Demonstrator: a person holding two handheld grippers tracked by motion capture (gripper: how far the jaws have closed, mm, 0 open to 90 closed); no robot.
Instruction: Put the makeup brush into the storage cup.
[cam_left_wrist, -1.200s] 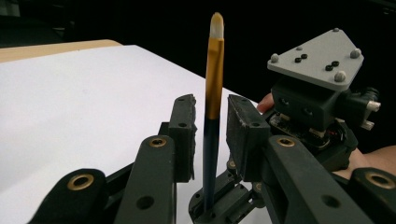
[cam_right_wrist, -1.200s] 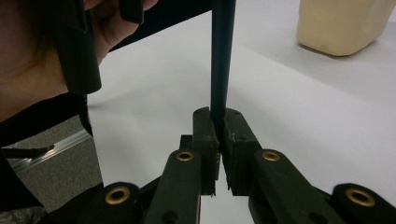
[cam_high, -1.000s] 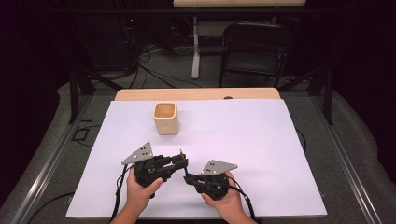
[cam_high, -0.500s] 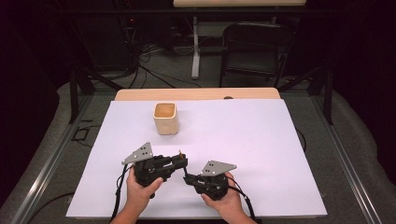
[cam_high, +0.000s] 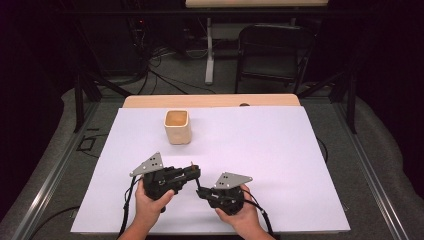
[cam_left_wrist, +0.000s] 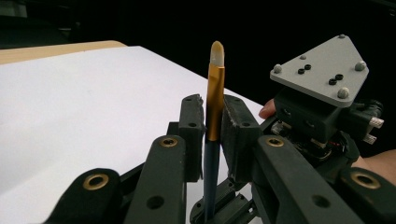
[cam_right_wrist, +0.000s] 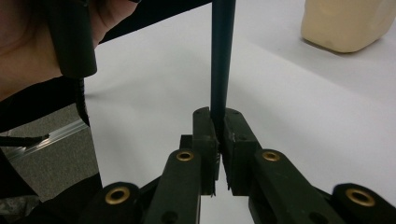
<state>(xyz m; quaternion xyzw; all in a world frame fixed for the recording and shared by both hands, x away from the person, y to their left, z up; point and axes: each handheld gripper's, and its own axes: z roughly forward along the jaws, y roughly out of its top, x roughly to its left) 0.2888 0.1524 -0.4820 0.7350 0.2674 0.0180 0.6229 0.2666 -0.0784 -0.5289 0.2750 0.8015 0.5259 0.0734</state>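
While both black two-jaw grippers sit low over the white sheet (cam_high: 280, 150), the left gripper (cam_left_wrist: 213, 123) clamps a slim dark-handled paintbrush (cam_left_wrist: 215, 93) at its gold ferrule, and the right gripper (cam_right_wrist: 217, 135) pinches its handle end, near a cream square cup (cam_high: 177, 126).

Beyond the tabletop's (cam_high: 300, 150) far edge, a dark folding chair (cam_high: 272, 52) stands on grey carpet (cam_high: 170, 75) strewn with cables (cam_high: 150, 55); surroundings are black.
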